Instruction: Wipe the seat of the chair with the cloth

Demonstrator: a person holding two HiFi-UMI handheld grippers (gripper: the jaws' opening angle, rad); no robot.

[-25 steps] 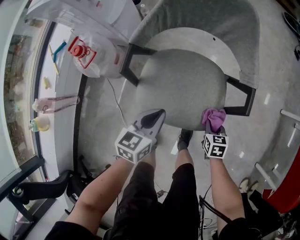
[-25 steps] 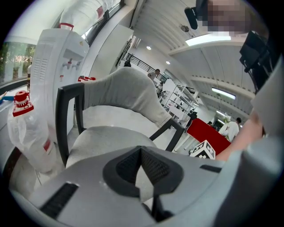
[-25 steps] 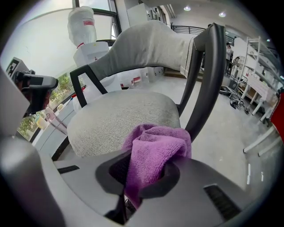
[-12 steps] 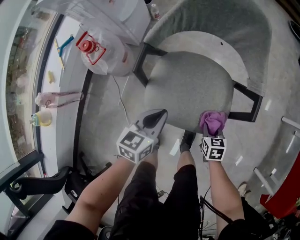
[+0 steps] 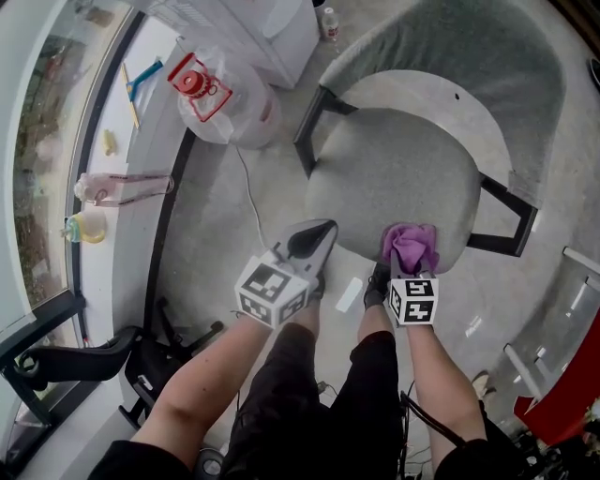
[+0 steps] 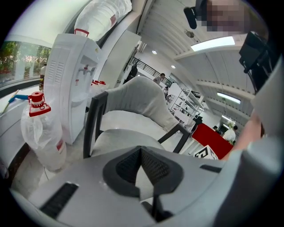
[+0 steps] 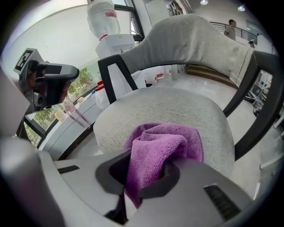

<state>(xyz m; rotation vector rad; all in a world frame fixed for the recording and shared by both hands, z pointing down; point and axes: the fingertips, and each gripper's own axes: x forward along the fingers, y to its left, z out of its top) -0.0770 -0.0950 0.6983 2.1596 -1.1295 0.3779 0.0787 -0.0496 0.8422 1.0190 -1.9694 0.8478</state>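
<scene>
The grey upholstered chair has a round seat (image 5: 394,178) and a curved backrest (image 5: 469,47). My right gripper (image 5: 411,264) is shut on a bunched purple cloth (image 5: 410,244), which rests on the seat's front edge. In the right gripper view the cloth (image 7: 162,144) bulges out between the jaws of the right gripper (image 7: 151,163) over the seat (image 7: 168,108). My left gripper (image 5: 323,228) hangs just off the seat's front left edge, shut and holding nothing. In the left gripper view the left gripper (image 6: 141,150) points at the seat (image 6: 120,137).
A water jug in a plastic bag (image 5: 220,94) stands on the floor left of the chair, next to a white dispenser (image 5: 253,23). A cable (image 5: 251,211) runs across the floor. Black armrest frames (image 5: 511,230) flank the seat. A window ledge (image 5: 103,169) holds small items.
The right gripper and cloth have slid slightly left along the seat's front edge. The head view has shifted, so the chair sits further right. The left gripper has barely moved.
</scene>
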